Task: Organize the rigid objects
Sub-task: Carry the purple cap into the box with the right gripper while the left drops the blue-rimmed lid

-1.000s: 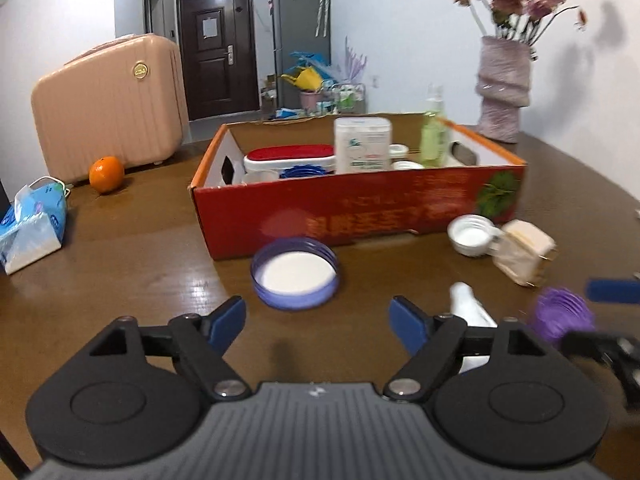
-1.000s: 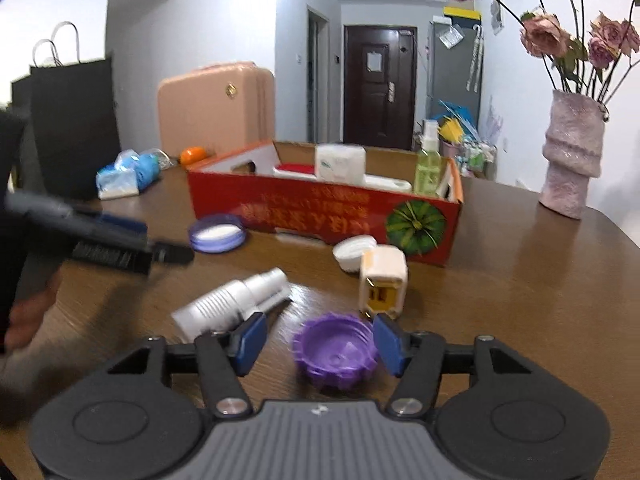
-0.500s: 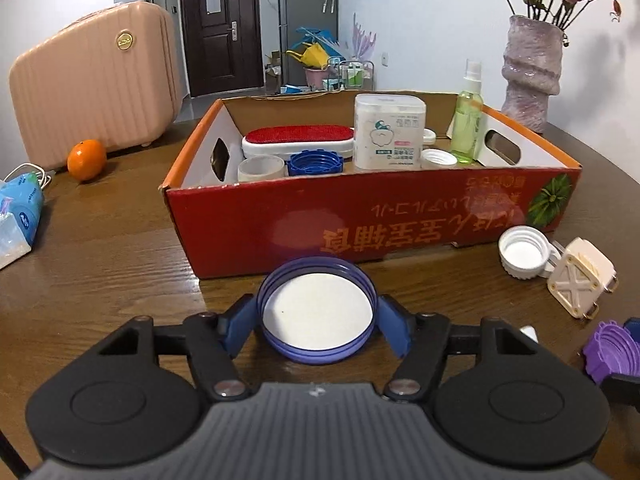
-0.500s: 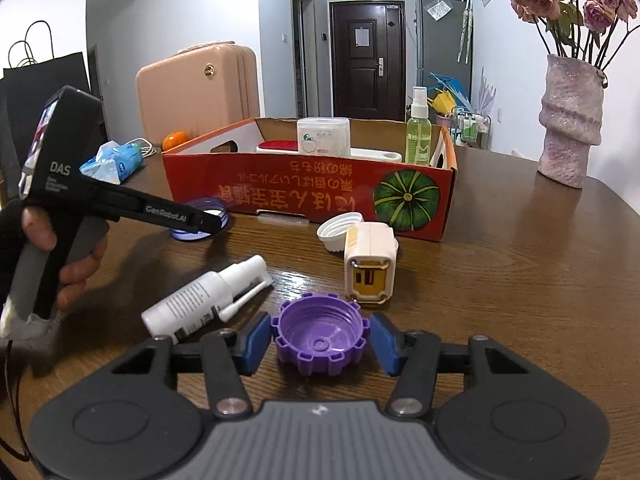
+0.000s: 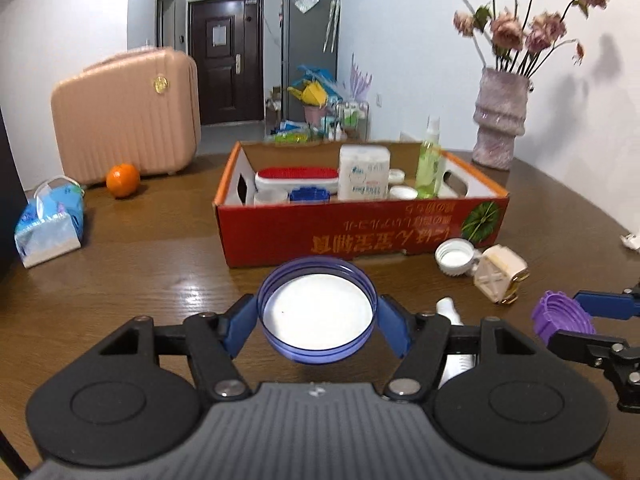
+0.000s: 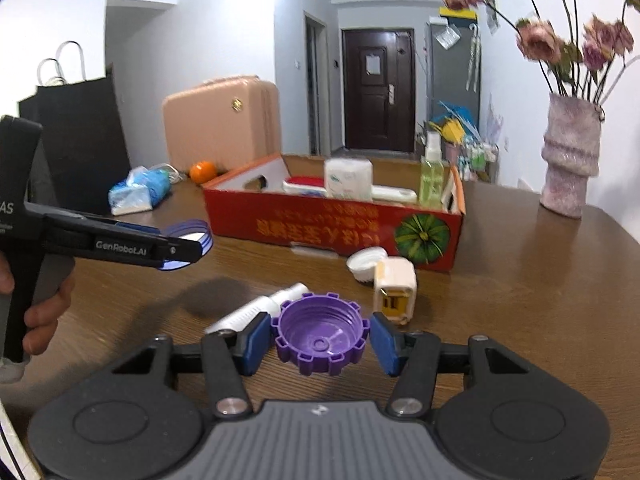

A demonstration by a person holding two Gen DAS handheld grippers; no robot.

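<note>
Now purple cap (image 6: 320,338) between right claw (image 6: 318,340) pads

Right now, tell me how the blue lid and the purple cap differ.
The blue lid is wide with a smooth rim and white inside; the purple cap is narrower, with a notched rim and purple inside. The left gripper holds the blue lid, the right gripper the purple cap. Both are held off the table, open side up.
</note>
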